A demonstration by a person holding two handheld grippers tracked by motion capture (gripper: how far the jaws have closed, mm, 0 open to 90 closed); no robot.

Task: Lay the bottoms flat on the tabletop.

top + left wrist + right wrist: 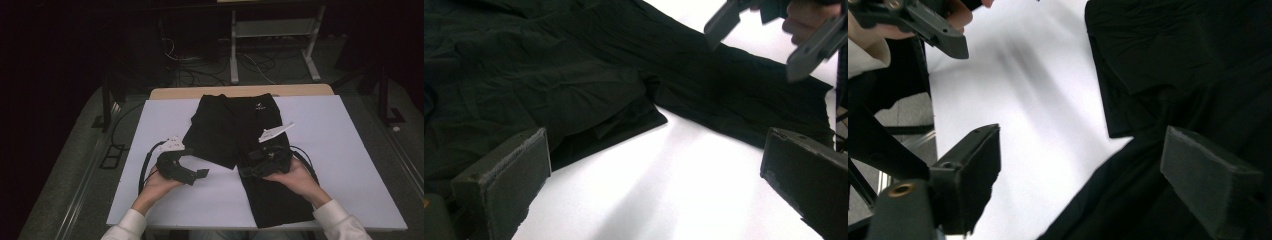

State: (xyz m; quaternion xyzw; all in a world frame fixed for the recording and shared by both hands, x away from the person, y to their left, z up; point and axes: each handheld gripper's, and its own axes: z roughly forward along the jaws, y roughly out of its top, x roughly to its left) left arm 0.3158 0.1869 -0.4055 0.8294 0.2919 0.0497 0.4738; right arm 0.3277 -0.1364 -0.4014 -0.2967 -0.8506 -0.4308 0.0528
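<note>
Black trousers (235,130) lie spread on the white desk (340,150), waistband toward its far edge; one leg is folded up short, its hem near the desk's middle, while the other runs down to the near edge. The left gripper (200,174) hovers over bare white surface just beside the folded leg's hem, its jaws wide apart with nothing between them. The right gripper (245,172) sits above the long leg's inner edge, jaws apart and not pressing on the cloth. The two grippers face each other, near but not touching.
</note>
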